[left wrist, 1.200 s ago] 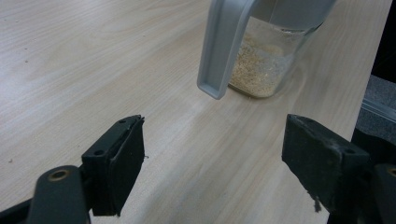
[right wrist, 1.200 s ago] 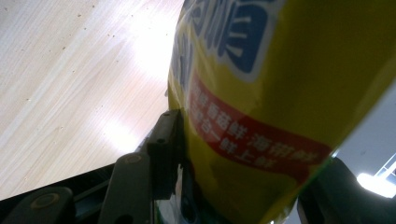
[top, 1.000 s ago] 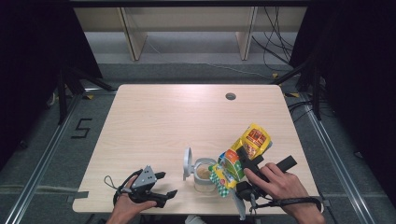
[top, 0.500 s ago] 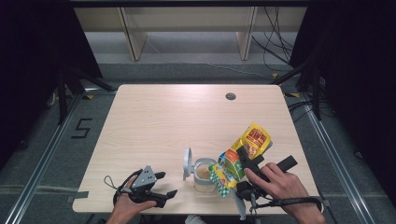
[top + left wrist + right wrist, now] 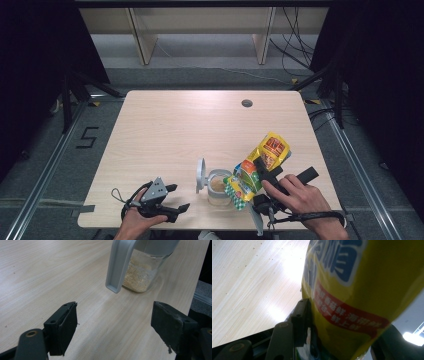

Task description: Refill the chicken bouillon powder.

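The jar (image 5: 218, 187) is the landmark: a clear, round container standing upright near the front edge of the pale wood-grain table (image 5: 200, 130), part-filled with fine tan granules. Its grey plastic lid (image 5: 200, 175) stands open on the jar's left side; in the left gripper view the lid's lip (image 5: 117, 267) is a smooth, rounded-edged flap hanging in front of the glass. The bag (image 5: 257, 167) is a glossy yellow pouch with red, orange and green print, tilted with its lower end just over the jar's right rim. The right gripper (image 5: 265, 172), right of the jar, pinches the bag between its black jaws; the pouch hides the far jaw in the right gripper view. The left gripper (image 5: 172, 200) rests on the table left of the jar, jaws spread wide with nothing between them. The bag's mouth is hard to make out.
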A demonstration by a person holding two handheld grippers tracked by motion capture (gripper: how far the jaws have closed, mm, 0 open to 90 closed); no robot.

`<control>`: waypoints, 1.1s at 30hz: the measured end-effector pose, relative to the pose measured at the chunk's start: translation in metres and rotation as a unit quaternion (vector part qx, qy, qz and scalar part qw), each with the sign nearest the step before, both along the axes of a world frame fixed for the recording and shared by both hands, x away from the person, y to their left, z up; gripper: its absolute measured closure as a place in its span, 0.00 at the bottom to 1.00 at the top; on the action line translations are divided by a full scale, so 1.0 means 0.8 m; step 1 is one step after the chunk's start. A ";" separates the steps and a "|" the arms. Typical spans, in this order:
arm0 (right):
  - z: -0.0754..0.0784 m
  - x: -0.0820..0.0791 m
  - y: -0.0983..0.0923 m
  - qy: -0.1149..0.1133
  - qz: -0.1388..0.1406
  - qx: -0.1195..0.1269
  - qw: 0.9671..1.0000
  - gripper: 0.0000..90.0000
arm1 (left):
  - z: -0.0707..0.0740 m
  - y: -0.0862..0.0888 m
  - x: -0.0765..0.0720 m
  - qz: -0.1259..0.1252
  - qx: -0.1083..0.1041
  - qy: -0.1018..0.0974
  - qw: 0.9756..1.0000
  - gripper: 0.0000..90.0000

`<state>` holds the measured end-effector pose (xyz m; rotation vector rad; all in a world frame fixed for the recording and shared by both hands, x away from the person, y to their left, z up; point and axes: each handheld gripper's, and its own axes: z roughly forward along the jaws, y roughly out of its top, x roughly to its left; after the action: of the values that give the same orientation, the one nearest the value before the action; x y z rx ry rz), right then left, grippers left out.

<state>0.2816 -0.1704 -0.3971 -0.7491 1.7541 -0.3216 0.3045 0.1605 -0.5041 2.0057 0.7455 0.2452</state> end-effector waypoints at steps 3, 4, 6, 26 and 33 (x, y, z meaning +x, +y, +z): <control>0.001 0.000 0.000 0.005 0.000 -0.002 1.000 0.63 | 0.001 0.003 0.002 -0.004 0.019 -0.005 1.000 0.23; 0.001 0.000 0.000 0.006 -0.003 0.002 1.000 0.65 | 0.001 0.003 0.002 -0.004 0.019 -0.005 1.000 0.23; 0.001 0.000 0.000 0.010 -0.003 0.001 1.000 0.68 | 0.000 0.000 0.000 -0.002 0.001 -0.002 1.000 0.23; -0.015 0.016 -0.020 0.064 -0.044 0.110 0.991 0.85 | 0.000 0.000 0.000 -0.003 0.003 -0.002 1.000 0.23; -0.013 0.029 -0.027 0.082 -0.035 0.107 0.990 0.85 | 0.001 0.003 0.002 -0.004 0.018 -0.005 1.000 0.23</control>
<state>0.3050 -0.1921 -0.4072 -0.5735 1.9373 -0.1173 0.3059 0.1628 -0.5033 2.0398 0.7306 0.2646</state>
